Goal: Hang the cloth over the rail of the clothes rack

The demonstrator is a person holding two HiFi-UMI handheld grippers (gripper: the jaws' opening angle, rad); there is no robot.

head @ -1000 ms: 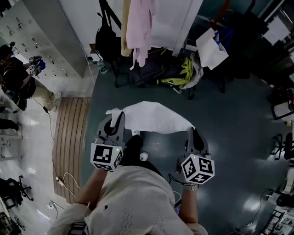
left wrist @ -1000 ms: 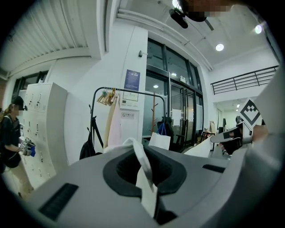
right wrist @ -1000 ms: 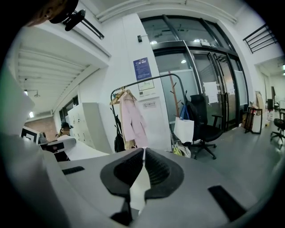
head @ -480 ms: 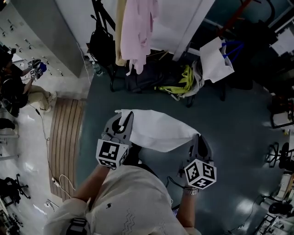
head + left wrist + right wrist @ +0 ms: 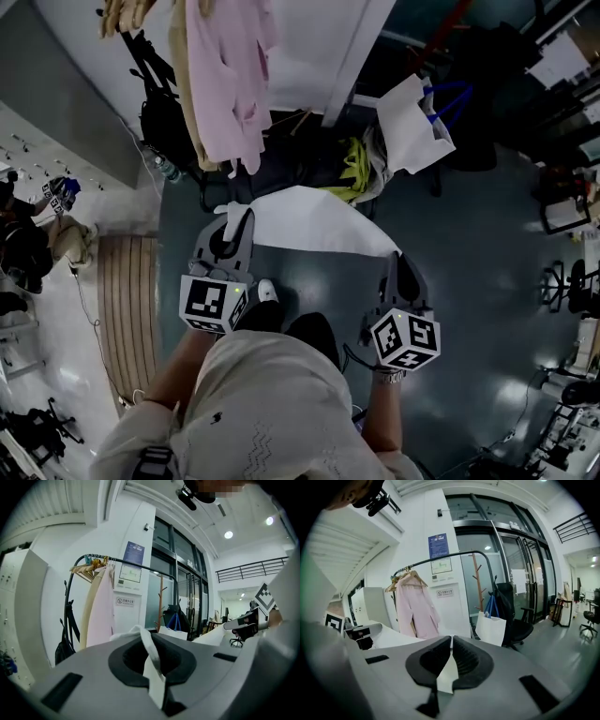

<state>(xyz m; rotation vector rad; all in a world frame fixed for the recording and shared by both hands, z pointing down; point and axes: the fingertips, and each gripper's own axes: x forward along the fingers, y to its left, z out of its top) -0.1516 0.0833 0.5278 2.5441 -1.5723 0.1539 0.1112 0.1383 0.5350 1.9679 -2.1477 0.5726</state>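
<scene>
The white cloth [image 5: 314, 225] hangs in the air, spread between the two tools in front of the person and well short of the rack. The left tool [image 5: 232, 220] is clamped tight on one corner, with a strip of fabric poking up through its jaws. The right tool [image 5: 398, 261] is pinched down on the opposite edge, and only a thin sliver shows between its pads.

The rail [image 5: 440, 558] of the clothes rack stands at about 12 o'clock from the person. A pink garment [image 5: 230, 84] hangs toward 11 o'clock and a white bag [image 5: 408, 117] sits near 1 o'clock.

That right-hand hold looks slim to me. If the cloth is pulled too taut, the edge could slip free and leave it dangling from one corner. The hangers crowd one end of the rail, so a careless throw might land the cloth on the pink garment instead of bare bar. If it goes up too low it will bunch against the rail, and if it is let go unevenly it will slide off. The heap of bags [image 5: 319, 169] at the rack's foot could also catch a shoe.
</scene>
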